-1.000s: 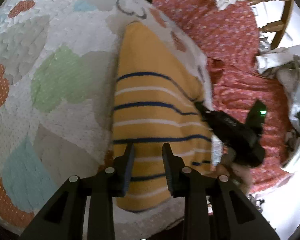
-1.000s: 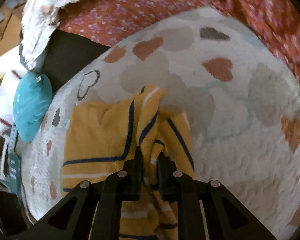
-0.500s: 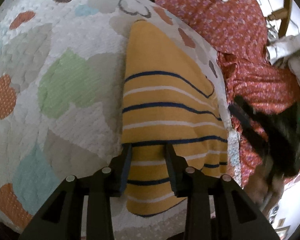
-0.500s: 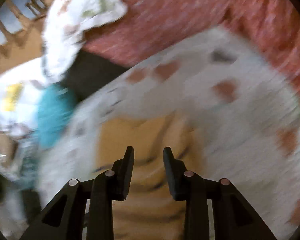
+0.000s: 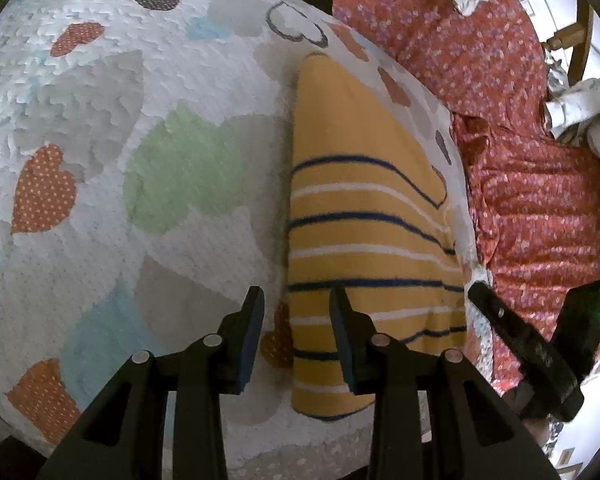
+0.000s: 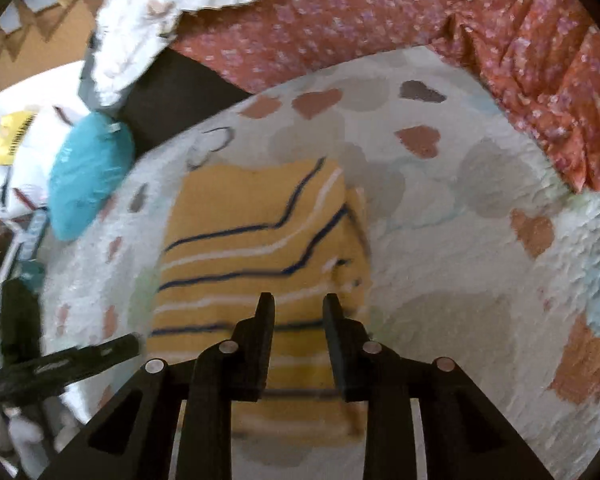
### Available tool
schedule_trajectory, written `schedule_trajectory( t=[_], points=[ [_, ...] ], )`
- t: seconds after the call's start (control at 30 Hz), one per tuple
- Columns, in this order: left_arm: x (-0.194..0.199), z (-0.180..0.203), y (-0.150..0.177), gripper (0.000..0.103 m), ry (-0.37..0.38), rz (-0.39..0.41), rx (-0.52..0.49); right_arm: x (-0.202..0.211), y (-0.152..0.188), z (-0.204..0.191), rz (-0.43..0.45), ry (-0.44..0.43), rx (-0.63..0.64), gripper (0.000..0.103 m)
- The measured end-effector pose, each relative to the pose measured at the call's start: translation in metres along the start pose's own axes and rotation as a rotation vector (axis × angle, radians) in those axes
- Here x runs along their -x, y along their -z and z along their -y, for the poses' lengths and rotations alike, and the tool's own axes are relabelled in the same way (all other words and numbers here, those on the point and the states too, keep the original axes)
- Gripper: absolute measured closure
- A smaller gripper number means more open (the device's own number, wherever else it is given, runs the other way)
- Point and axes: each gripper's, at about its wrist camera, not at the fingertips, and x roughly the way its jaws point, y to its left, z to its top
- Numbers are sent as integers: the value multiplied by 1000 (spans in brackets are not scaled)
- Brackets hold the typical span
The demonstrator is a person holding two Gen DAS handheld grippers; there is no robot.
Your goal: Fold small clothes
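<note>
A small yellow garment with navy and white stripes lies folded flat on a white heart-print blanket. My left gripper is open and empty, hovering over the garment's near left edge. My right gripper is open and empty above the garment, near its front edge. The right gripper also shows in the left wrist view, to the right of the garment. The left gripper shows in the right wrist view at the lower left.
A red floral bedspread lies beyond the blanket. A white leaf-print cloth and a teal bag sit at the far left. A wooden chair stands at the upper right.
My right gripper let go of the garment's folded part, opened and pulled back. The garment now lies flat. My left gripper shifted slightly left.
</note>
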Motion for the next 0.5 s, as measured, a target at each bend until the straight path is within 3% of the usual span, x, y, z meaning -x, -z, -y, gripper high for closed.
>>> schedule_trajectory(
  t=[0.07, 0.17, 0.27, 0.33, 0.37, 0.4, 0.47, 0.5],
  points=[
    [-3, 6, 2, 71, -21, 0, -22, -8, 12, -3, -52, -8, 2, 74],
    [-3, 11, 2, 70, -51, 11, -47, -40, 26, -2, -169, 117, 30, 74],
    [-1, 10, -3, 63, -21, 20, -32, -28, 18, 1, -109, 66, 1, 73],
    [-2, 7, -15, 58, 20, 21, -1, -16, 5, 0, -38, 56, 11, 54],
    [-4, 6, -22, 56, 37, 20, 8, -15, -2, 2, -10, 69, 12, 32],
    [-6, 6, -34, 54, 62, 19, 11, -16, -12, 4, 12, 77, 3, 19],
    [-13, 4, -52, 40, 79, 24, 15, -32, -32, 15, 19, 53, -26, 16],
    [-19, 2, -62, 38, 81, 29, 29, -40, -38, 20, 7, 51, -39, 16]
  ],
)
